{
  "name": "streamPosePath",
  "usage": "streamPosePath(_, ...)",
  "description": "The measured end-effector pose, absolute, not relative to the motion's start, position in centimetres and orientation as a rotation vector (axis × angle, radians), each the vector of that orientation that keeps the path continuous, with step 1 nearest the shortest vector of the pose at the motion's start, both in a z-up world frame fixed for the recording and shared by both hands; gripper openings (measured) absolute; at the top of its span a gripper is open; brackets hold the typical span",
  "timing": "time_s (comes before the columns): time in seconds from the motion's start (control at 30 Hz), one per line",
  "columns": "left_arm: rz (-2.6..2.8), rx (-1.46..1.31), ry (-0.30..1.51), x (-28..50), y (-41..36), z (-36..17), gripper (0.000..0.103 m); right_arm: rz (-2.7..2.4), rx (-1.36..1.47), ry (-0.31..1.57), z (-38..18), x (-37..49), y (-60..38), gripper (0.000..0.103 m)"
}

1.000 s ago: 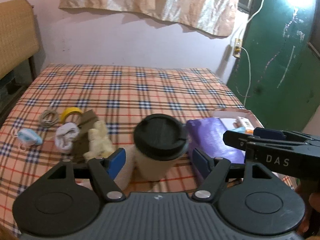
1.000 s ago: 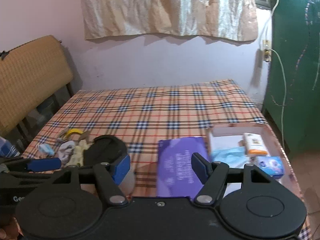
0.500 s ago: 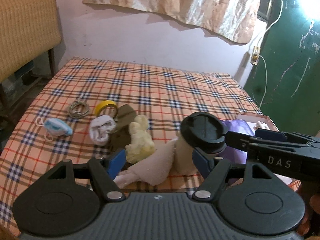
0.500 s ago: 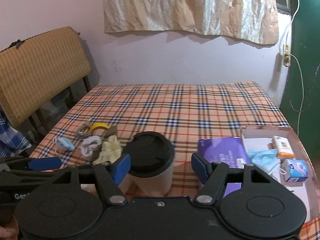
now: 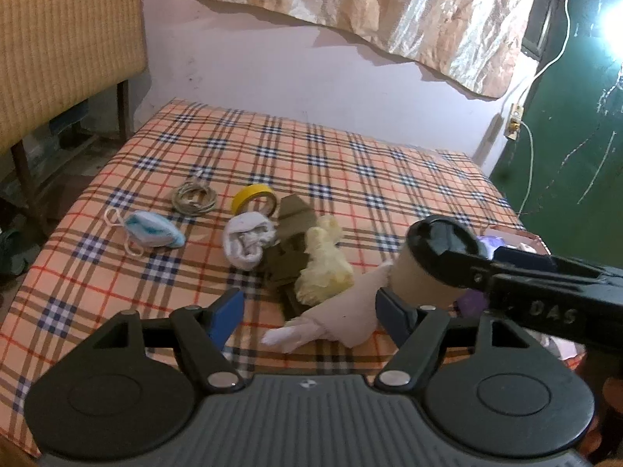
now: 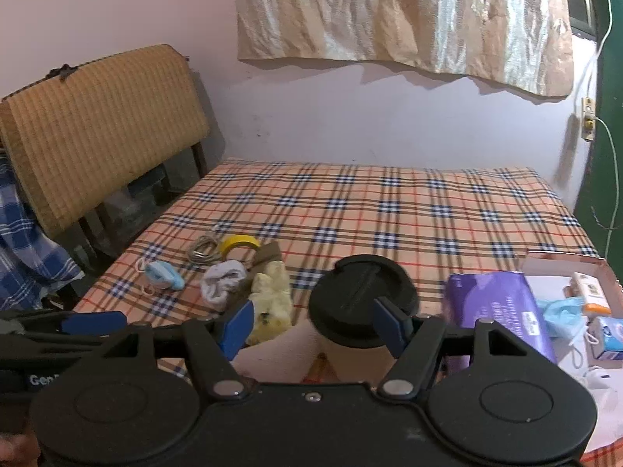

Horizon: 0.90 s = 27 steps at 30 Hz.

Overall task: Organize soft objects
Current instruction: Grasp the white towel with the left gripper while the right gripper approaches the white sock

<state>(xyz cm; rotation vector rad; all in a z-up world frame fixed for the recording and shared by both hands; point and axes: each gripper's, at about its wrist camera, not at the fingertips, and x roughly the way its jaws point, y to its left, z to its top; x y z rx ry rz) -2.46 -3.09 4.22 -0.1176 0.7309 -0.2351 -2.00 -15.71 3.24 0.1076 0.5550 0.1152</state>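
Both hand-held grippers are held low over the near edge of the plaid bedcover [image 5: 350, 163], pitched downward and side by side. The left gripper [image 5: 309, 311] is seen with its blue pads spread and easing wider; nothing is pressed between them, though the tip of a white cloth [image 5: 335, 323] lies on the cover in the gap. The right gripper [image 6: 313, 321] is likewise unclenched and empty, its pads framing the black lid of a paper cup [image 6: 362, 299] that stands upright beyond them.

Taking the cup as landmark, the soft things are found to its left: a yellow plush [image 5: 323, 268] nearest, then a white sock [image 5: 247, 243], then a face mask [image 5: 150, 227] farthest left. A purple packet [image 6: 502, 311] lies just right of the cup.
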Motion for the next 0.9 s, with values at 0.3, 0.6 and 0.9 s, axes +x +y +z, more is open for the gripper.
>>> streamPosePath(0.3,-0.204,-0.115,0.802,-1.4,-0.9,0.6,0.079,0.128,0.115,0.546,2.9,-2.2,-15.5,0.08)
streamPosePath(0.6,-0.283,-0.05,0.826,0.6,-3.9,-2.3,0.089,0.113,0.111,0.53,2.8,-2.5,-16.4,0.08)
streamPosePath(0.9,-0.368,0.023,0.819,3.2,-8.2,-4.2,0.095,0.083,0.136,0.526,2.5,-2.6,-17.8,0.08)
